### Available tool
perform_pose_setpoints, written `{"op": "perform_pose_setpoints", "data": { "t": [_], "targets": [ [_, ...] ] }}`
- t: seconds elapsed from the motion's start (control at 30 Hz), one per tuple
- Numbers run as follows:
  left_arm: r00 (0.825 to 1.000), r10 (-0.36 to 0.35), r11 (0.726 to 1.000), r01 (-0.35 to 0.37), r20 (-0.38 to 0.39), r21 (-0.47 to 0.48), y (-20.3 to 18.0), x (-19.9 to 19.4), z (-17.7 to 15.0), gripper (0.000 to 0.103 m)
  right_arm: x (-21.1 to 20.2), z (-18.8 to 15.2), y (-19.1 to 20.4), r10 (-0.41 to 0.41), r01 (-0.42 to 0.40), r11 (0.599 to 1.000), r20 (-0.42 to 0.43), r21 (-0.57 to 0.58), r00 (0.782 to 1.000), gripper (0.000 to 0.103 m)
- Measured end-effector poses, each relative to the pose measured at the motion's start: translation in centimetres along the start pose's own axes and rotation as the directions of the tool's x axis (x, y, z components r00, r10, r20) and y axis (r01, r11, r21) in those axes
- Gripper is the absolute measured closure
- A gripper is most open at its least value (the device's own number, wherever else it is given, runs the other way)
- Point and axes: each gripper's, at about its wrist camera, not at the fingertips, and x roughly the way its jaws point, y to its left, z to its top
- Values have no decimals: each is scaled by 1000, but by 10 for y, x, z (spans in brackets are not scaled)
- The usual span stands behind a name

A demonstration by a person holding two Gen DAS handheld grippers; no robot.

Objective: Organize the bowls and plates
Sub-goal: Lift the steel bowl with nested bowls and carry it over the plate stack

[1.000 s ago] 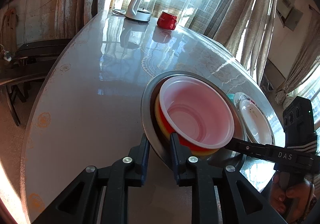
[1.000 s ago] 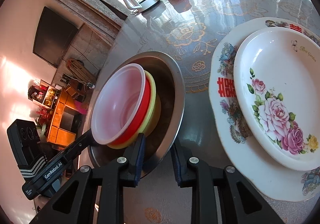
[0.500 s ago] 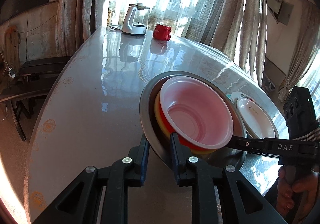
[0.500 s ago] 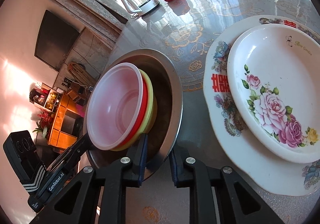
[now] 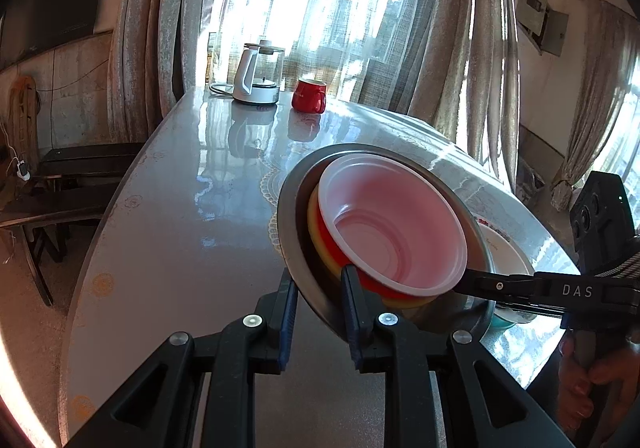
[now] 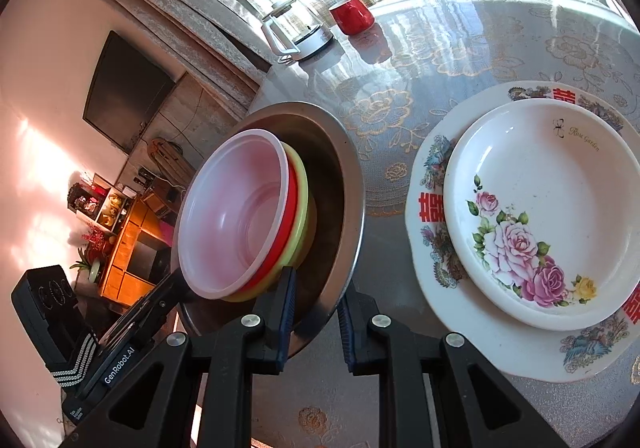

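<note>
A large steel bowl (image 5: 292,232) (image 6: 344,168) holds nested plastic bowls: a translucent pink one (image 5: 392,224) (image 6: 240,212) on top, over a red one and a yellow one. My left gripper (image 5: 318,300) is shut on the steel bowl's near rim. My right gripper (image 6: 316,312) is shut on the rim at the opposite side, and it shows at the right of the left wrist view (image 5: 476,284). The bowl stack is held tilted above the table. A small floral plate (image 6: 536,208) sits on a larger patterned plate (image 6: 432,208) to the right.
A glass kettle (image 5: 258,76) (image 6: 296,28) and a red mug (image 5: 309,95) (image 6: 352,14) stand at the table's far end. A dark bench (image 5: 60,176) stands left of the table. The table edge curves close on the left. A teal object (image 5: 502,322) peeks out under the bowl.
Both grippers have lifted the steel bowl with its stack higher off the table, and the views tilt up to show more window. The plates have not moved.
</note>
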Motion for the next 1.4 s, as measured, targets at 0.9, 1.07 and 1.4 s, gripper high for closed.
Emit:
{"op": "perform_pose_setpoints", "data": {
  "t": [0.9, 1.07, 1.4],
  "targets": [
    [983, -185, 973, 180, 21, 142, -102, 27, 45, 78, -109, 13, -42, -73, 58, 996, 224, 71, 972, 83],
    [978, -208, 966, 206, -5, 155, -122, 36, 44, 78, -124, 9, -57, -98, 75, 992, 242, 103, 965, 83],
    [972, -230, 955, 235, -47, 180, -151, 52, 37, 77, -143, 0, -81, -143, 102, 981, 262, 164, 955, 83]
  ]
}}
